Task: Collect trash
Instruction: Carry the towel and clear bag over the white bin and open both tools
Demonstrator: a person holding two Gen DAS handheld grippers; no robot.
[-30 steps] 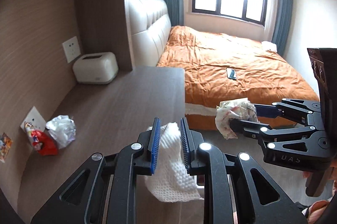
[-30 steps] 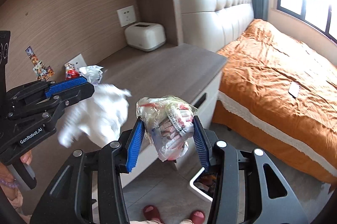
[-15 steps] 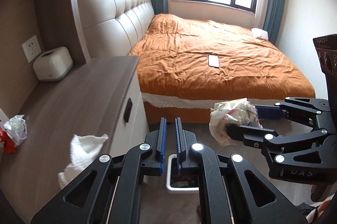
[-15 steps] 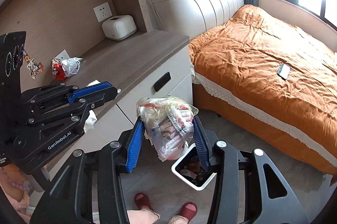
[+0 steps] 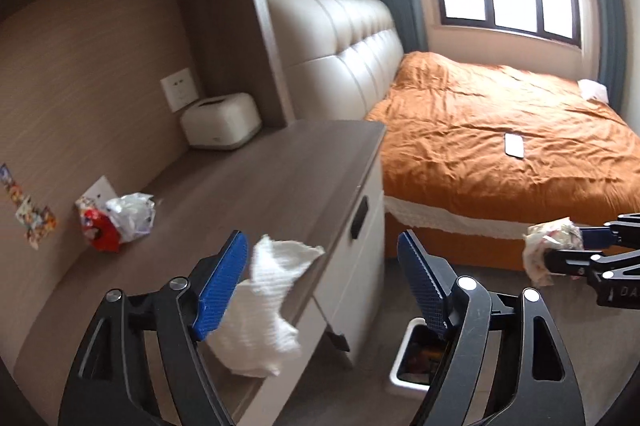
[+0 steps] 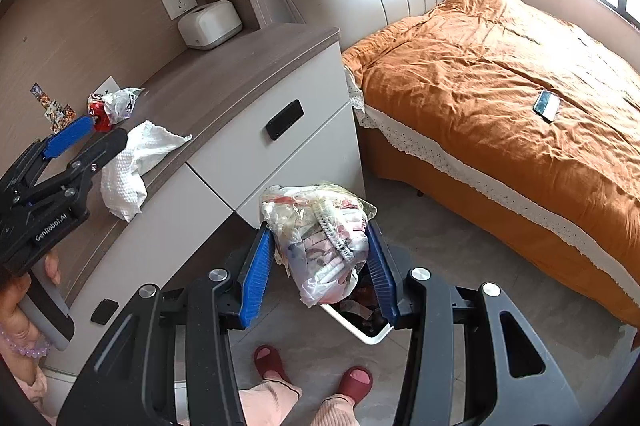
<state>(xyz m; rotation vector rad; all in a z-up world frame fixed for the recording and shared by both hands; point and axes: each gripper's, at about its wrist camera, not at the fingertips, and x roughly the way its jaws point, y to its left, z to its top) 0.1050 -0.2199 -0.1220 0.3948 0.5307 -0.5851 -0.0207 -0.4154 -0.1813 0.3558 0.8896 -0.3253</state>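
My right gripper (image 6: 319,228) is shut on a clear plastic bag of trash (image 6: 316,258), held just above a white bin (image 6: 360,332) on the floor. That bag (image 5: 548,250) and the right gripper (image 5: 560,246) also show at the right edge of the left wrist view. My left gripper (image 5: 322,238) is opening, its jaws wide apart. A white paper towel (image 5: 260,306) lies between them on the counter's edge, close to the left pad but not pressed. From the right wrist view the towel (image 6: 132,162) droops over the counter edge beyond the left gripper (image 6: 106,130).
A red wrapper (image 5: 100,234) and crumpled plastic (image 5: 132,214) lie by the wall on the wooden counter (image 5: 280,178). At its back stands a white tissue box (image 5: 220,122). A phone (image 5: 514,145) lies on the orange bed. The person's slippered feet (image 6: 272,366) stand beside the bin.
The towel came out of my left gripper and lies on the counter; those jaws shut, then spread wide beside it. My right gripper carried the bag down over the bin.
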